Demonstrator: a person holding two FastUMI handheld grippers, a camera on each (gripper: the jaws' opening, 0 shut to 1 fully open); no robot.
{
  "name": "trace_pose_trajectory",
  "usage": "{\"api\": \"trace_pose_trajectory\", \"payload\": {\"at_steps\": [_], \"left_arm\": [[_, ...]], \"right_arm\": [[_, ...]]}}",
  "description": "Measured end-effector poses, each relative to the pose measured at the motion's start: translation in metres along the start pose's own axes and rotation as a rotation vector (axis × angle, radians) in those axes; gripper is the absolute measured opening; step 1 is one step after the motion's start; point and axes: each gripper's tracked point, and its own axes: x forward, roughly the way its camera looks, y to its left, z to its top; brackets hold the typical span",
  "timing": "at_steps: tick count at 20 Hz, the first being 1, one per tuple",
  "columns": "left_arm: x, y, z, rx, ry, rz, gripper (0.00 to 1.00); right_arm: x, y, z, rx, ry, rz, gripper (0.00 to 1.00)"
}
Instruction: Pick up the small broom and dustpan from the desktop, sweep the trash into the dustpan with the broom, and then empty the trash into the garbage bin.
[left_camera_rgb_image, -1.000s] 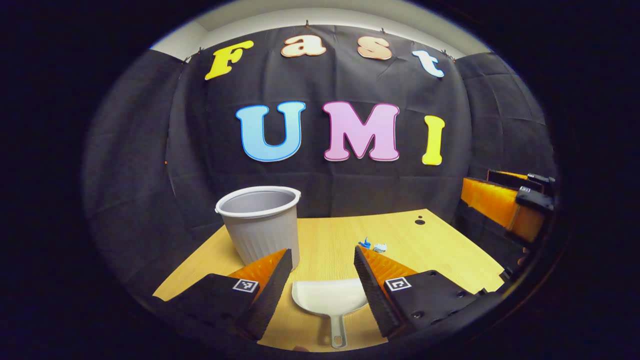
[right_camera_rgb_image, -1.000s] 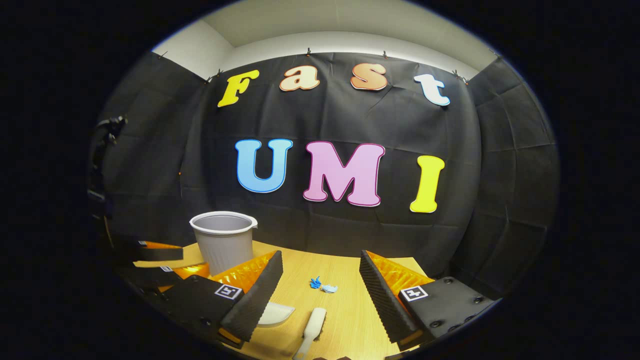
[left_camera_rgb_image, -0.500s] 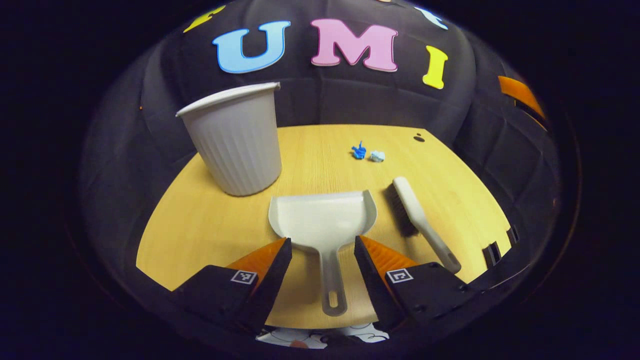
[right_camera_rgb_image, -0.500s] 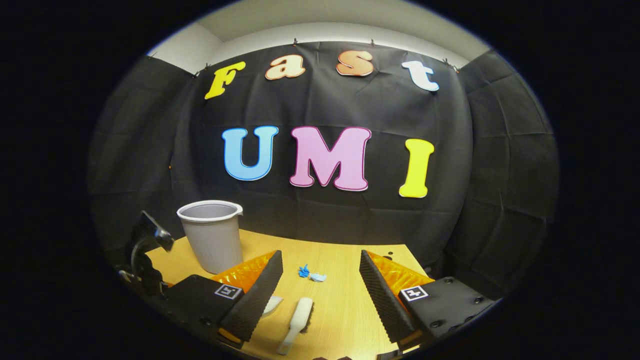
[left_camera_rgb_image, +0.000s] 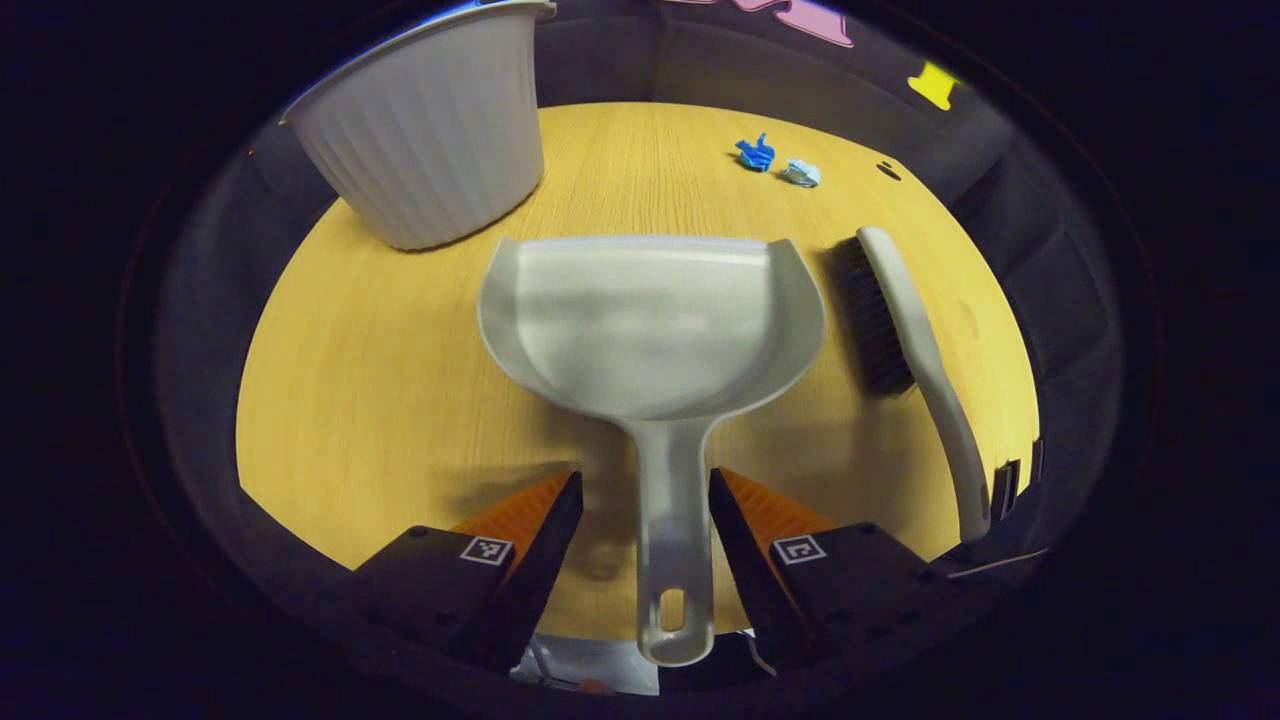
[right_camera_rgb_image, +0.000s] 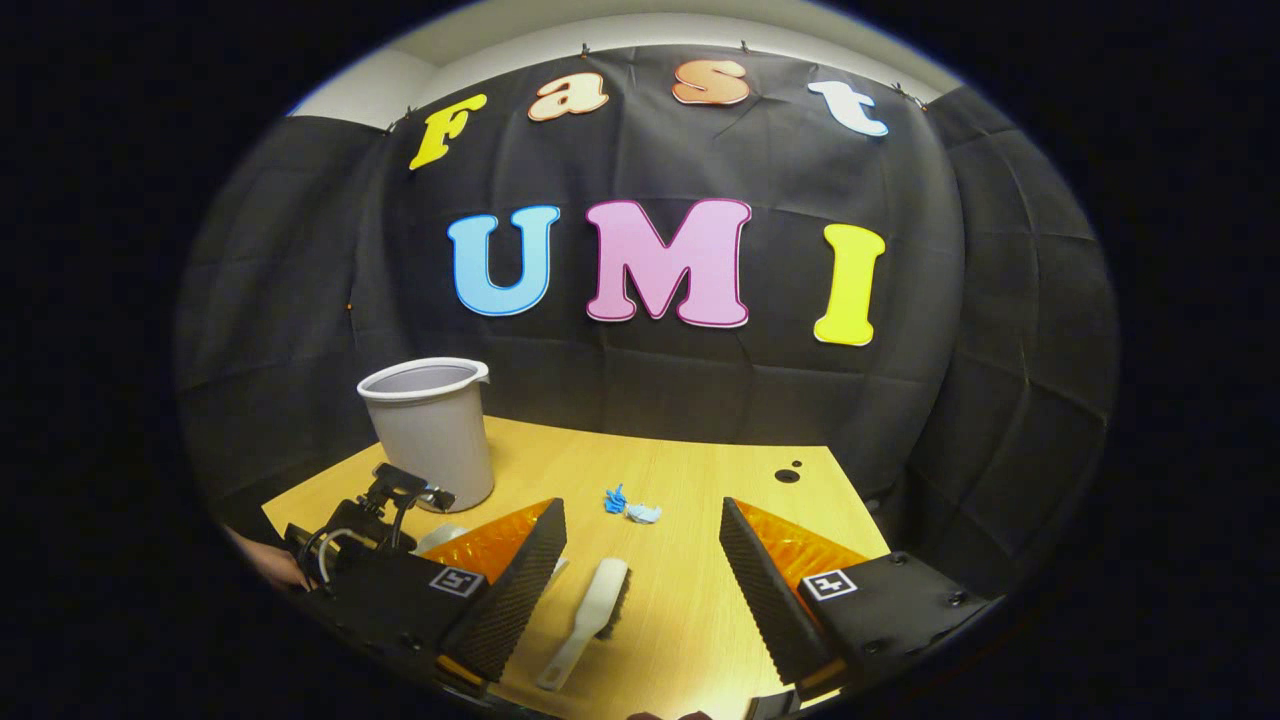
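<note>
We are at the start: our left gripper (left_camera_rgb_image: 640, 520) has its fingers spread either side of the dustpan (left_camera_rgb_image: 650, 320) handle, not yet clamped. Our right gripper (right_camera_rgb_image: 640, 570), fingers spread and empty, hangs above the broom (right_camera_rgb_image: 590, 620). Both tools lie mid-desk (left_camera_rgb_image: 400, 400); trash (left_camera_rgb_image: 775, 163) near the far edge, bin (left_camera_rgb_image: 425, 120) at the far left corner. Sweeping and emptying remain.

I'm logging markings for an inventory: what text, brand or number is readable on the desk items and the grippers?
dustpan, broom, garbage bin: no text or brand visible.
left gripper, right gripper: each carries square coded markers, which are patterns only, with no readable words or numbers.
</note>
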Motion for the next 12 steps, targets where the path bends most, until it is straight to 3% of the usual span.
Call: {"api": "trace_pose_trajectory", "payload": {"at_steps": [4, 5, 7, 8, 9, 12], "left_arm": [[0.012, 0.003, 0.021, 0.019, 0.060, 0.037, 0.76], [0.015, 0.001, 0.023, 0.020, 0.095, 0.040, 0.65], [0.016, -0.004, 0.027, 0.045, 0.126, 0.033, 0.66], [0.018, -0.006, 0.028, 0.047, 0.136, 0.031, 0.61], [0.017, -0.008, 0.029, 0.047, 0.153, 0.029, 0.49], [0.018, -0.008, 0.030, 0.051, 0.184, 0.025, 0.40]], "right_arm": [[0.004, -0.011, -0.012, 0.052, 0.034, -0.005, 0.99], [0.005, -0.010, -0.017, 0.075, 0.050, 0.000, 0.99], [0.004, -0.006, -0.020, 0.100, 0.063, 0.012, 0.99], [0.003, -0.004, -0.019, 0.100, 0.064, 0.019, 0.99], [0.004, 0.000, -0.022, 0.094, 0.069, 0.027, 0.99], [0.006, 0.013, -0.032, 0.086, 0.107, 0.063, 0.99]]}}
